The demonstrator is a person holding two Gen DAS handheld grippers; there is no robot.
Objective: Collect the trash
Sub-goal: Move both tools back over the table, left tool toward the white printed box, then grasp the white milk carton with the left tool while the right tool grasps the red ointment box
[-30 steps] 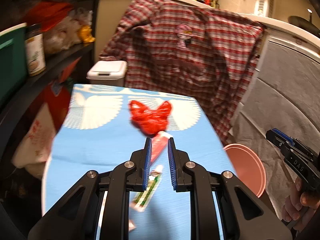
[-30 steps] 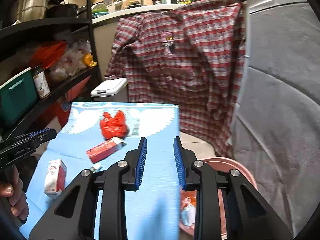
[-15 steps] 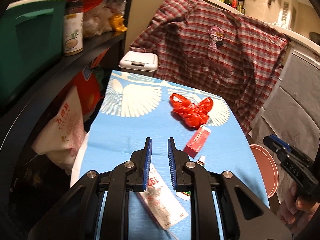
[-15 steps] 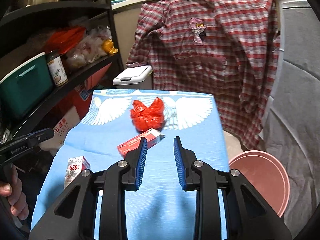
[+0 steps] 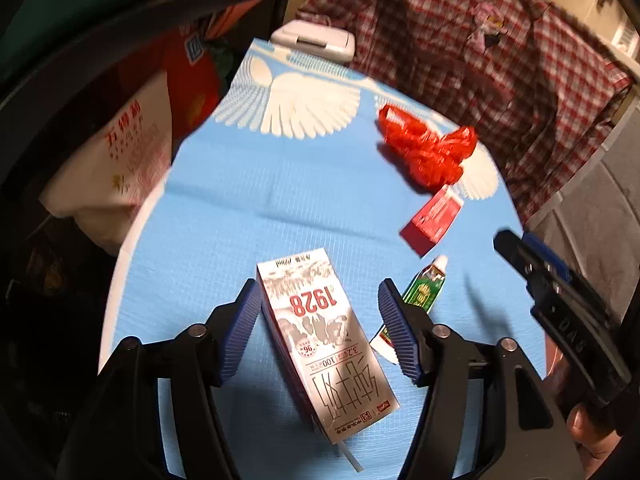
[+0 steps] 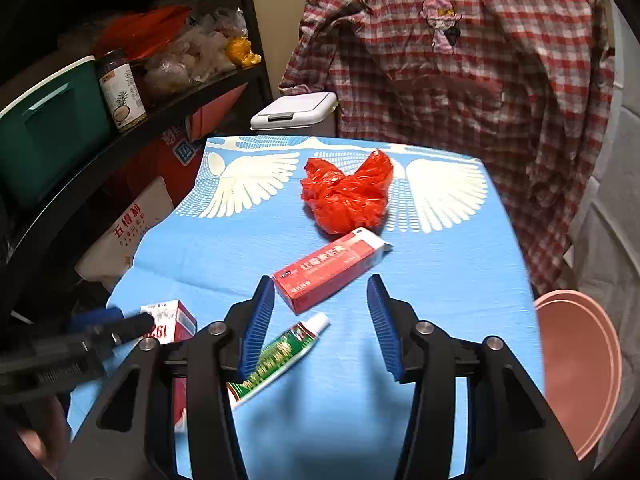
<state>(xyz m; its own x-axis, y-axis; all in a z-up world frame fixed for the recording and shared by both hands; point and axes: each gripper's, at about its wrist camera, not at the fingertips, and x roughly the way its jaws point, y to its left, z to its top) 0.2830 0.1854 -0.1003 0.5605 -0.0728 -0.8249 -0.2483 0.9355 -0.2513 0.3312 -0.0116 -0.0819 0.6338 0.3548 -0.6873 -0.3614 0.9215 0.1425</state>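
The left gripper (image 5: 318,324) hangs low over the near part of the desk (image 5: 224,208), its fingers (image 5: 244,320) spreading apart. A milk carton (image 5: 324,340) lies flat between them, printed side up, its far end level with the fingertips and its straw end toward the near edge. The left finger is just beside the carton's side; whether it touches cannot be told. The right finger stands clear of it. Nothing is pinched.

The right gripper (image 6: 320,320) is over the middle of the desk, its fingers (image 6: 256,320) also spreading. The near end of a red box (image 6: 332,268) sits in the gap at the fingertips, apart from both pads. A green tube (image 6: 280,352) lies slantwise just nearer, its flat end passing under the left finger and its white cap pointing toward the box.

Beyond the box, toward the far edge, a crumpled red bag (image 6: 348,196) rests on the blue cloth between two white wing prints, touching or almost touching the box's far end.

Off the right edge of the desk, lower down, is a pink basin (image 6: 576,364). Past the far edge stands a white bin (image 6: 296,110), and a plaid shirt (image 6: 460,64) hangs behind it. Dark shelves (image 6: 132,120) with a jar, bags and a green crate run along the left edge.
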